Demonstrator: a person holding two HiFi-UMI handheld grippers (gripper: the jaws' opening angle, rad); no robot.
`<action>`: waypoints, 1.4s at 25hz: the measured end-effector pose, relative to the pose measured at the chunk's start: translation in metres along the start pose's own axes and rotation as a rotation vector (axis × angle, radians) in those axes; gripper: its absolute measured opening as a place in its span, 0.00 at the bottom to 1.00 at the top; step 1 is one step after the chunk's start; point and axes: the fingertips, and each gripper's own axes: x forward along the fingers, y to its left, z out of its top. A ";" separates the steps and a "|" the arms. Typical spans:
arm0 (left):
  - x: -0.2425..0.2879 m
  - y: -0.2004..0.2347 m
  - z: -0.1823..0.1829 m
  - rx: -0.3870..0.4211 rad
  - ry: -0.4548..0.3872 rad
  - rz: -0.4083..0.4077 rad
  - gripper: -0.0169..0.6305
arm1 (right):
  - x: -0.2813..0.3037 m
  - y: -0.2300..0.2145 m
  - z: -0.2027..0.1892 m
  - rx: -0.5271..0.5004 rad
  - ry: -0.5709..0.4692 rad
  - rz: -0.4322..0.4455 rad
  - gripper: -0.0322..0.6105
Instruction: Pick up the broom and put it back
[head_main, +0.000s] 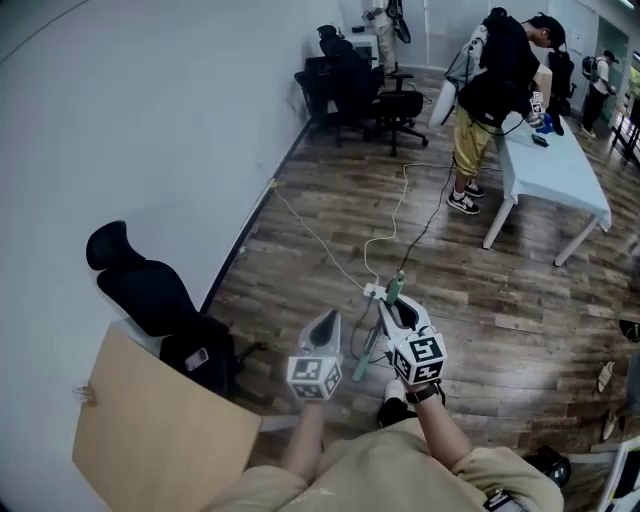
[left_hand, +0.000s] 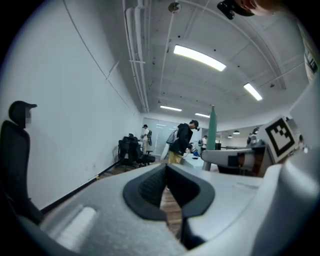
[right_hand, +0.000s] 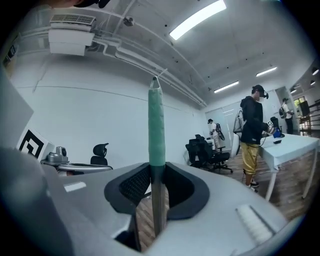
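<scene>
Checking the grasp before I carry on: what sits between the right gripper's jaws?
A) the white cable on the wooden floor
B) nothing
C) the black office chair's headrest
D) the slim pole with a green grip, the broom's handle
D: in the right gripper view the slim pole with a green grip stands upright in the right gripper, whose dark ribbed pads close on it from both sides.

L gripper (left_hand: 166, 175) jaws together, nothing btwn. R gripper (right_hand: 156, 182) clamped on green broom handle (right_hand: 156, 115). Both side by side, pointing fwd approx level, forearms (head_main: 300, 445) stretched out from torso.
</scene>
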 end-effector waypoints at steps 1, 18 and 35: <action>0.014 0.007 0.008 0.011 -0.004 0.012 0.03 | 0.016 -0.008 0.008 0.001 -0.016 0.017 0.19; 0.246 0.189 0.057 -0.019 0.001 0.032 0.03 | 0.280 -0.116 0.042 -0.034 0.044 0.045 0.21; 0.357 0.451 0.098 -0.104 -0.010 0.060 0.03 | 0.551 -0.085 0.062 -0.054 0.100 0.072 0.19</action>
